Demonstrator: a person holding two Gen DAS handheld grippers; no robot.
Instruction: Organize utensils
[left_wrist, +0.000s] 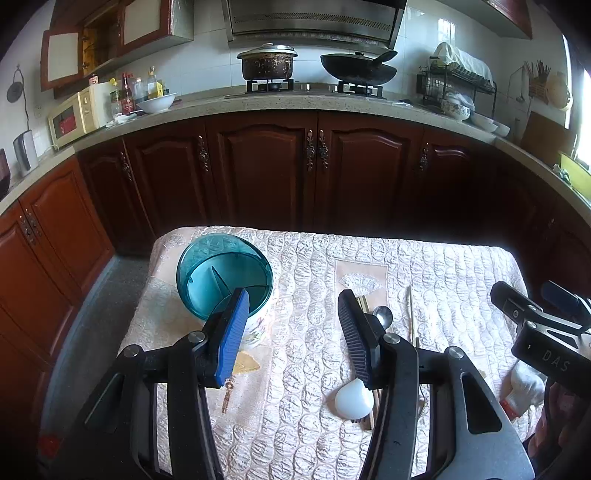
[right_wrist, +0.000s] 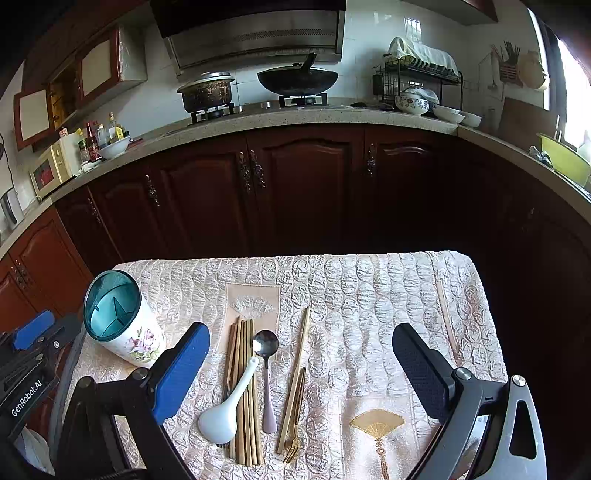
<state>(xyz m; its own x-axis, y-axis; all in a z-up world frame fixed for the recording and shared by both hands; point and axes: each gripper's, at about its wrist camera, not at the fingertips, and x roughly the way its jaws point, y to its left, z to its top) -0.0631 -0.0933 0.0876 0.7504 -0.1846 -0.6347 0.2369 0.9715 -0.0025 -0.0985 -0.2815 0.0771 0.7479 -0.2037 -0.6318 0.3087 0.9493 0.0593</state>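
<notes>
Here, I look down through both wrist cameras at a quilted cream cloth covering the surface (right_wrist: 369, 295) in a kitchen; nothing is picked up yet. My left tongs (left_wrist: 293, 328) hang wide open and empty, just in front of the utensil holder (left_wrist: 225, 280), a flowered white cup with a teal divided insert; it stands upright at the left side of the surface, its compartments empty, presumably ready to receive the utensils by kind. My right tongs (right_wrist: 301, 354) are likewise spread wide and grip nothing; they hover above the utensils, which lie side by side between the two fingers as that camera sees them. From left to right: a bundle of bamboo chopsticks (right_wrist: 245, 369); a white ceramic spoon (right_wrist: 221, 421) resting across them, bowl towards me; a metal spoon (right_wrist: 266, 347) with a pale handle; a further pair of chopsticks (right_wrist: 297, 369) lying at a slant; a gold fork (right_wrist: 293, 439) beside them, tines towards me. I judge the sorting not yet begun; the white spoon, lying on top, seems the easiest first pick.
</notes>
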